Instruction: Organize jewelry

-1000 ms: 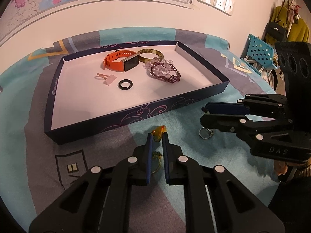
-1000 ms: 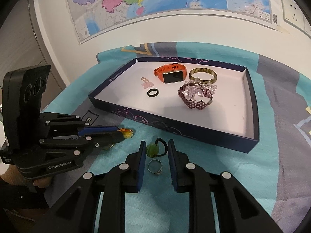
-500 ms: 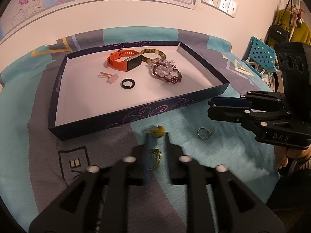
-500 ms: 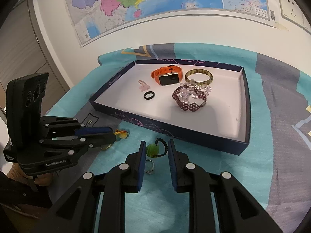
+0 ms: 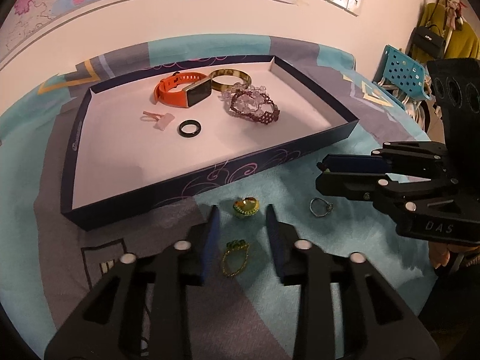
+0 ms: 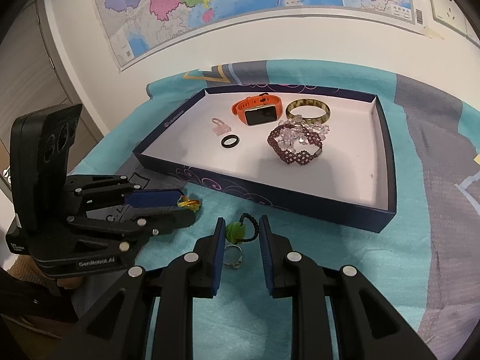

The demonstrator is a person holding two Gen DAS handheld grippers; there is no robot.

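The tray (image 5: pixel 315 147) on the table (image 5: pixel 345 270) already holds an orange watch (image 5: pixel 180 91), a bangle (image 5: pixel 229 78), a beaded bracelet (image 5: pixel 255 108), a black ring (image 5: pixel 189 128) and a pink charm (image 5: pixel 159 119); several pieces lie on the cloth just in front of it, so the sorting looks partly done. The left gripper (image 5: pixel 242 219) hangs with its fingers spread and empty, a yellow-green ring (image 5: pixel 246 206) just beyond their tips and a gold ring (image 5: pixel 235 257) between them. The right gripper (image 6: pixel 240 234) is released too, straddling a green bead on a black cord (image 6: pixel 237 231), with a silver ring (image 6: pixel 233 255) just behind it. Next, probably, each closes on its small piece and carries it over the tray wall; thin rings call for a low, centred pinch.
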